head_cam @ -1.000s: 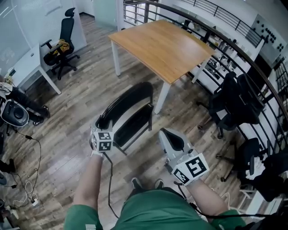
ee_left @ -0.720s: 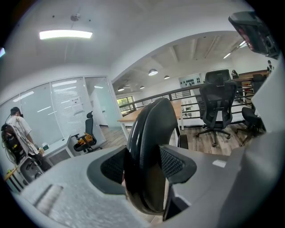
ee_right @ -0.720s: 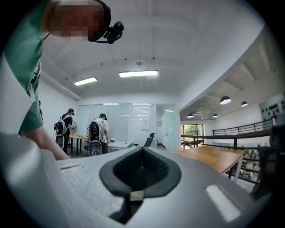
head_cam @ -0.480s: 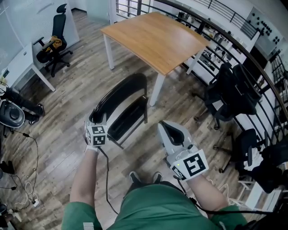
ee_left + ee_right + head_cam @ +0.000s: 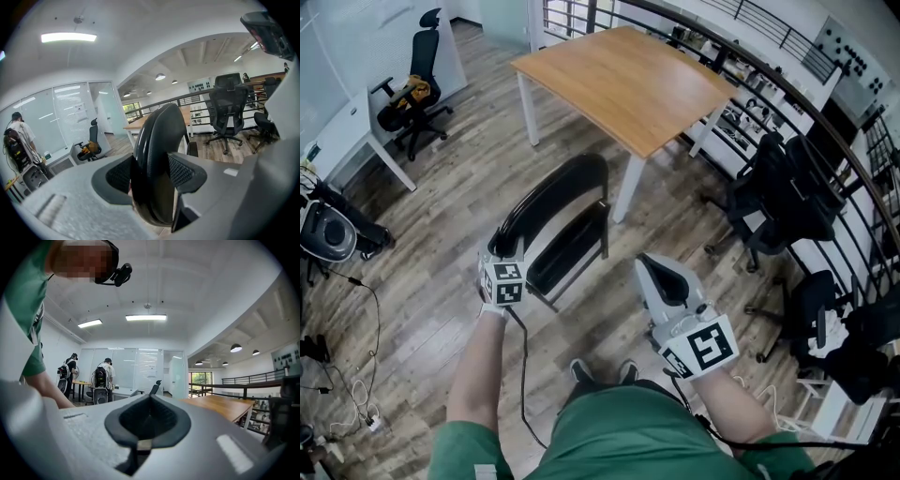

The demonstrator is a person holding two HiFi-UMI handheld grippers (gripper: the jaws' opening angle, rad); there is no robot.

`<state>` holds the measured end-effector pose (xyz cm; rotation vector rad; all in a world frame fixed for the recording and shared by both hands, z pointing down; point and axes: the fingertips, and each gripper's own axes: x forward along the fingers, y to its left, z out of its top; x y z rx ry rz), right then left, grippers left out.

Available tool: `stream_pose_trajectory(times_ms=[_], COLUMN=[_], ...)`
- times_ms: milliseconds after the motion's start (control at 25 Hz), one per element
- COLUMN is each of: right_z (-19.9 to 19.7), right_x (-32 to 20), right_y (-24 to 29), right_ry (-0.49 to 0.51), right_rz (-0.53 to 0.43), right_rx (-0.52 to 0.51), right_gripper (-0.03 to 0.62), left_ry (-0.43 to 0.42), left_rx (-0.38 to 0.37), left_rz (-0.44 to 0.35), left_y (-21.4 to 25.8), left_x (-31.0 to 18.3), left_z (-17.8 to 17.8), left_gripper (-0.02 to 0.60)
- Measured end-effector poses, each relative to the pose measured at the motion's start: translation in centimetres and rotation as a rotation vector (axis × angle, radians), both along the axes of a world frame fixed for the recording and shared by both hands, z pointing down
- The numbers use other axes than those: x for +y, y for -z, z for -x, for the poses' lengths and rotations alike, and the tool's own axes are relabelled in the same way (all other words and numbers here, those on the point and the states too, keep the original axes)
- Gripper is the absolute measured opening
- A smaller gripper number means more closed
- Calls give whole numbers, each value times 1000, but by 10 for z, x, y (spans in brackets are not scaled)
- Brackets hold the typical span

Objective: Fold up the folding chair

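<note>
1. The left gripper clamps the rounded top edge of the folding chair; in the left gripper view both pads press on the black backrest rim.
2. The right gripper has its jaws closed together with nothing between them. It is held in the air to the right of the chair, apart from it.
3. The chair stands on the wood floor just ahead of the person's shoes. Its far side is near the white leg of the wooden table.
4. Left of the chair the floor is bare up to a white desk and an office chair, both well apart from it.
5. A cable lies at the left edge.
6. To the right, black office chairs stand along a curved railing, leaving a narrower strip of floor.
</note>
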<state>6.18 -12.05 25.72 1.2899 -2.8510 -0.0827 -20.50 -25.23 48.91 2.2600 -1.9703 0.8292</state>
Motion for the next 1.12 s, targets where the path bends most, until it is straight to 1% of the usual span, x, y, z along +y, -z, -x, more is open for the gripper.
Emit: stream_pose_trajectory(times_ms=[1120], right_z=[-9], right_x=[14], right_y=[5], right_ry=[-2], right_rz=[-13], right_rx=[-3], right_gripper=[3], left_ry=[-5], left_rx=[-8], left_rz=[-6], left_y=[1], left_x=[7], left_z=[-7], left_gripper=[230])
